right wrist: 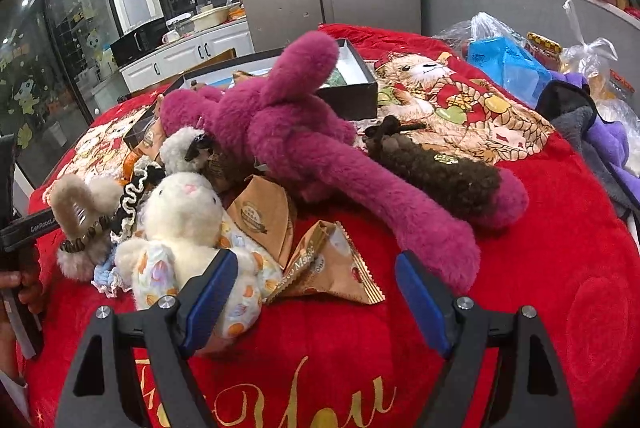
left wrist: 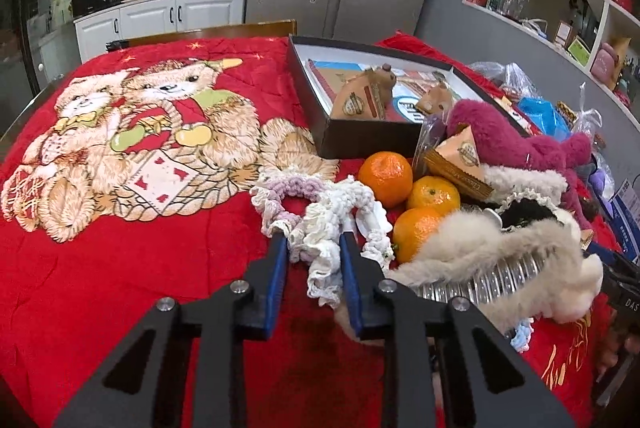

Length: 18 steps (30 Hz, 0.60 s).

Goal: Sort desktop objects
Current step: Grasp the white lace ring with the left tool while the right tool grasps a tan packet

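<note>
My left gripper (left wrist: 313, 242) is shut on a white frilly scrunchie (left wrist: 324, 228), which bunches between its blue pads on the red blanket (left wrist: 140, 260). A lilac scrunchie (left wrist: 288, 187) lies just beyond it. Three oranges (left wrist: 386, 177) sit to the right. My right gripper (right wrist: 316, 260) stands open, low over a brown snack packet (right wrist: 336, 268). Its left finger is against a white plush rabbit (right wrist: 180, 220), and the leg of a magenta plush (right wrist: 304, 143) lies by its right finger. Nothing is gripped there.
An open black box (left wrist: 368, 137) with packets stands behind the oranges. A beige fluffy hair clip (left wrist: 480, 244) and a dark brown plush (right wrist: 440, 167) lie in the pile. Plastic bags (right wrist: 504, 63) and a purple cloth (right wrist: 612, 147) crowd the right edge. A person's hand (right wrist: 24, 288) shows at far left.
</note>
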Each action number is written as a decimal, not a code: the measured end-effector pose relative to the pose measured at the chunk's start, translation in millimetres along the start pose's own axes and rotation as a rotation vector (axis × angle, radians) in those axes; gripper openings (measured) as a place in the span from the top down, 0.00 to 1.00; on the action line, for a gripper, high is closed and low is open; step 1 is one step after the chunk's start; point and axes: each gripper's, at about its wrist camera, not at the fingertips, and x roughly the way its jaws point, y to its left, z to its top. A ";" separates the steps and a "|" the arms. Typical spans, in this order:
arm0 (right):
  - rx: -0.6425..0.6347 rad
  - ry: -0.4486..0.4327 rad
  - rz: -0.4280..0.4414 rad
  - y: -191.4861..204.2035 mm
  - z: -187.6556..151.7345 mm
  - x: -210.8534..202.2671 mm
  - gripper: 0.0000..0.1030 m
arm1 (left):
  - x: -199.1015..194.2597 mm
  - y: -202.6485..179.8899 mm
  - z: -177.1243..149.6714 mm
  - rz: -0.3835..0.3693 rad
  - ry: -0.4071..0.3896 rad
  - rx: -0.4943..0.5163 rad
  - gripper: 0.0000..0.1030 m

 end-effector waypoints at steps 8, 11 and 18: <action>0.037 -0.010 -0.025 -9.8 2.9 -0.3 0.19 | -6.8 -1.1 -5.6 0.023 -0.004 0.013 0.78; 0.015 -0.003 -0.045 -7.1 3.0 2.3 0.19 | -7.8 -5.7 -7.5 0.038 -0.003 0.033 0.86; 0.000 0.015 -0.064 -5.9 1.0 6.7 0.19 | -13.5 -6.2 -10.8 0.037 -0.006 0.032 0.88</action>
